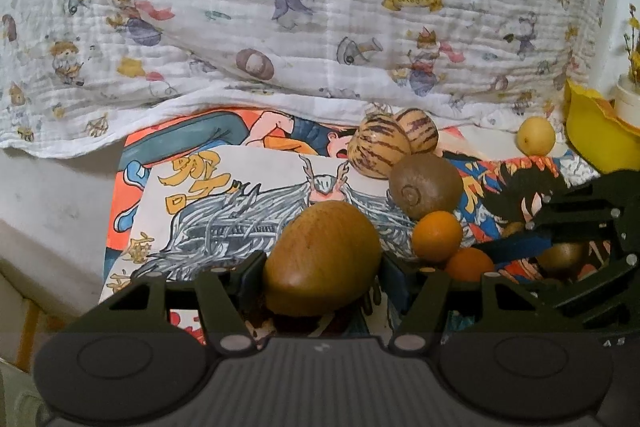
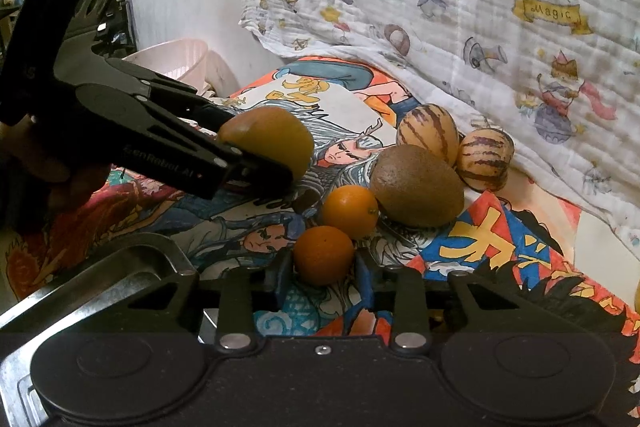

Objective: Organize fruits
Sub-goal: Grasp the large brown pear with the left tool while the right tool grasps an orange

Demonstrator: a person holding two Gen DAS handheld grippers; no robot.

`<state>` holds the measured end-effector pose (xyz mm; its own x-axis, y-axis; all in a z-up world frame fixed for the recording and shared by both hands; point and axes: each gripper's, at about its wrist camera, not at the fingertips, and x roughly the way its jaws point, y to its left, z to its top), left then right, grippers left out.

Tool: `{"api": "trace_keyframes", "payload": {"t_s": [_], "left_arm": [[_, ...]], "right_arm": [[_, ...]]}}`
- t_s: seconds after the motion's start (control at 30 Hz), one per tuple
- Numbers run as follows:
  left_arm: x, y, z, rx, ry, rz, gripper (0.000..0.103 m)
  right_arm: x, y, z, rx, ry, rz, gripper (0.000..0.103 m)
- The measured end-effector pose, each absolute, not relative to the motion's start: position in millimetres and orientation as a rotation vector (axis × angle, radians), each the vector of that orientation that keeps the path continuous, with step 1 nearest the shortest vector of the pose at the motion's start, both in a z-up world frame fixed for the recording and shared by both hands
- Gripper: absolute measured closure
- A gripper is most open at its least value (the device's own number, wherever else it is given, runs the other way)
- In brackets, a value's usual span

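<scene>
Left hand-held gripper pinches a kiwi; right hand-held gripper pinches an orange.

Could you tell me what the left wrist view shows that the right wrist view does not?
Only the left wrist view shows the small yellow fruit beside the yellow bowl.

Only the right wrist view shows the pink basket by the wall and a metal tray at lower left.

Both show the left hand-held gripper closed on a brown fruit, the right hand-held gripper closed on a small orange, a second orange, a kiwi and two striped melons.
</scene>
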<state>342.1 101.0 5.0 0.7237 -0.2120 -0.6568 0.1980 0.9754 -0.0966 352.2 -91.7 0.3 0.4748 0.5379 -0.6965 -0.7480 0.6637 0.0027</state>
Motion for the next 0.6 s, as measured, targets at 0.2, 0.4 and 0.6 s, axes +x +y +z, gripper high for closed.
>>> {"api": "trace_keyframes", "payload": {"t_s": [0.2, 0.4, 0.6], "left_arm": [[347.4, 104.4, 4.4, -0.052, 0.717, -0.220, 0.037], [350.9, 103.5, 3.9, -0.051, 0.709, -0.209, 0.037], [348.1, 103.9, 3.4, -0.060, 0.707, -0.204, 0.039]], "right_arm": [[353.2, -91.5, -0.6, -0.325, 0.725, 0.802, 0.067], [353.6, -91.8, -0.9, -0.323, 0.725, 0.802, 0.067], [352.9, -92.9, -1.3, -0.307, 0.717, 0.810, 0.068]]}}
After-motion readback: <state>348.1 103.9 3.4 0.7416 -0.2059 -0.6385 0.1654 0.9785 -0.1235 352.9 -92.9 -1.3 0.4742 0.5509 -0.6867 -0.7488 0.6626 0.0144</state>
